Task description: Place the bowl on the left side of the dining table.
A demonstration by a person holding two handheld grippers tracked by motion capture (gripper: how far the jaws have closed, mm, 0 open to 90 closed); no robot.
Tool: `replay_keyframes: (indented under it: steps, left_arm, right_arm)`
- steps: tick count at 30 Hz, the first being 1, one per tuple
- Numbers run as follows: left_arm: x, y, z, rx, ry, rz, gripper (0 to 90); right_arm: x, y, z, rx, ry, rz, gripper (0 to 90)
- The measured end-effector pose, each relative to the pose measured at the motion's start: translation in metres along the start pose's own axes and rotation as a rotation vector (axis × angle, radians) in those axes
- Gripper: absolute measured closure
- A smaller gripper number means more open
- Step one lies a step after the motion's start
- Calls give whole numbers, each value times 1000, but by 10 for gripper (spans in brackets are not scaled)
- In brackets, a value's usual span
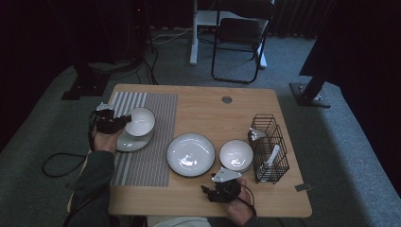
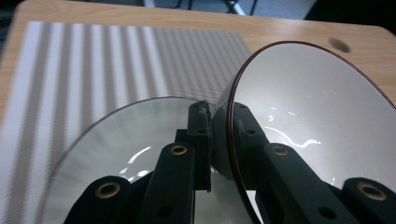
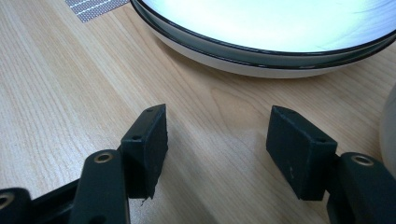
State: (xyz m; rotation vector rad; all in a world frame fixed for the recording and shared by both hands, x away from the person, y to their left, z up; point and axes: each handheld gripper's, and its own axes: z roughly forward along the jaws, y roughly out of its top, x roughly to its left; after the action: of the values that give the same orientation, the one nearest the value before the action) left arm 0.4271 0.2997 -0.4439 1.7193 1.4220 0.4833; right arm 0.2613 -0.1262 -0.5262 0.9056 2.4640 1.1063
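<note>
1. Left gripper (image 1: 124, 121): clenched on the rim of a white bowl (image 1: 140, 121), one jaw inside, one outside; bowl tilted, above a white plate (image 1: 126, 143) on the striped mat (image 1: 151, 156) at the bench's left.
2. Large plate (image 1: 190, 154) and second bowl (image 1: 236, 155): mid-bench, side by side, black wire rack (image 1: 269, 149) just right of them.
3. Right gripper (image 3: 217, 140): released, jaws wide apart, nothing between, low over bare bench (image 3: 70, 84) near the large plate's edge.

Black grippers (image 1: 120, 122) with brass screws; grey sleeve (image 1: 97, 172)
</note>
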Motion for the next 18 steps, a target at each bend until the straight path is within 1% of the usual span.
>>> replay_keyframes:
  steps: [4, 8, 11, 18]
  left_arm:
    - [10, -4, -3, 5, 31, -12, 815]
    - [18, -8, -4, 19, 55, -15, 814]
    - [21, -10, -2, 25, 63, -27, 814]
    - [26, -15, 5, 49, 74, -37, 814]
  right_arm:
    - [0, 0, 0, 0, 0, 1, 379]
    - [0, 0, 0, 0, 0, 1, 379]
    - [0, 0, 0, 0, 0, 1, 378]
    - [0, 0, 0, 0, 0, 2, 379]
